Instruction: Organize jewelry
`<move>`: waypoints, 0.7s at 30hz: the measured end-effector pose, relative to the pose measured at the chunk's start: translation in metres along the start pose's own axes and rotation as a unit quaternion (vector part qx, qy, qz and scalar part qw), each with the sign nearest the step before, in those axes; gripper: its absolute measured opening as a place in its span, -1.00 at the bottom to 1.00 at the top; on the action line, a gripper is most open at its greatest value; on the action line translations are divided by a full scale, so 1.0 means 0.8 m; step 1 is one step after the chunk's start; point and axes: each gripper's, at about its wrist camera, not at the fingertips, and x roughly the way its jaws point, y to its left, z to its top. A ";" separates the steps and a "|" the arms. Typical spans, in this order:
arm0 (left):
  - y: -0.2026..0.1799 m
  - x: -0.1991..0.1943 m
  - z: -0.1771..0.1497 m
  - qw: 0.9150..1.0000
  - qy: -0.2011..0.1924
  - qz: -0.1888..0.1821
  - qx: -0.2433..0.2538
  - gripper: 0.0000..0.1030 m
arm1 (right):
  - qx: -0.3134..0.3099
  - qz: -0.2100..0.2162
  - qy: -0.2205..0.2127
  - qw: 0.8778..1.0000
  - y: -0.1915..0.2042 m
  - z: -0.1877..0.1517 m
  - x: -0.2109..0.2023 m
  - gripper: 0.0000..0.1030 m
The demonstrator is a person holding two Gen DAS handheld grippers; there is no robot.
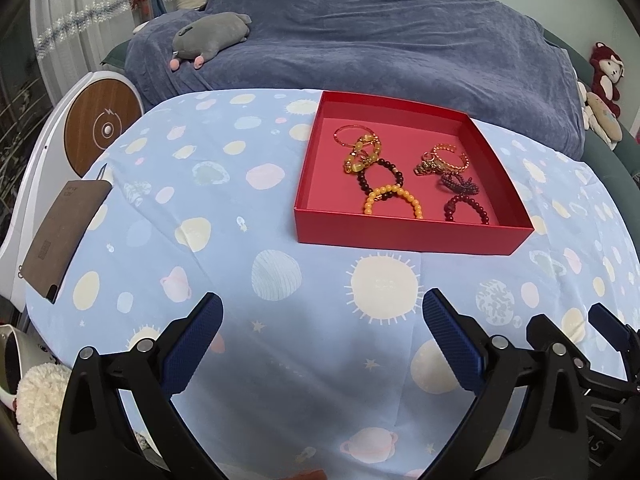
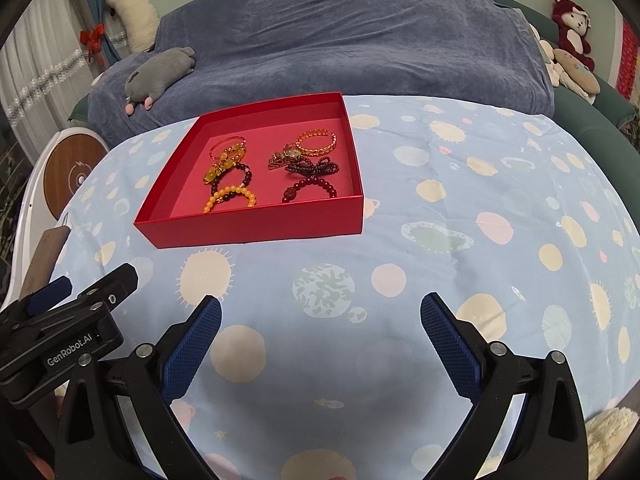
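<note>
A shallow red box (image 1: 400, 236) (image 2: 256, 230) sits on the light blue planet-print cloth. Inside lie several bracelets: an orange bead bracelet (image 1: 394, 193) (image 2: 230, 194), a dark red bead bracelet (image 1: 466, 208) (image 2: 310, 186), a gold chain bangle (image 1: 450, 156) (image 2: 316, 140), yellow stone pieces (image 1: 360, 156) (image 2: 224, 160) and a dark purple strand (image 1: 460, 184) (image 2: 312, 168). My left gripper (image 1: 322, 312) is open and empty, over the cloth in front of the box. My right gripper (image 2: 320, 314) is open and empty, in front and right of the box. Each gripper shows in the other's view (image 1: 604, 320) (image 2: 84, 292).
A brown wallet-like case (image 1: 64, 236) lies at the cloth's left edge. A round white and wood device (image 1: 102, 128) stands beyond it. A blue-covered sofa (image 1: 360, 40) with a grey plush (image 1: 208, 36) is behind the table. Stuffed toys (image 2: 568, 40) sit at the right.
</note>
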 end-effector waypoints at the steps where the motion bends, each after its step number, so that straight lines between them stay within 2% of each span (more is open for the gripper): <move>1: -0.001 0.000 0.000 1.000 0.000 0.000 0.001 0.86 | 0.000 0.000 0.000 1.000 0.000 0.000 0.000 0.87; 21: 0.000 -0.002 -0.002 1.000 0.003 0.010 0.000 0.86 | -0.004 -0.001 -0.002 1.000 0.003 0.000 -0.004 0.87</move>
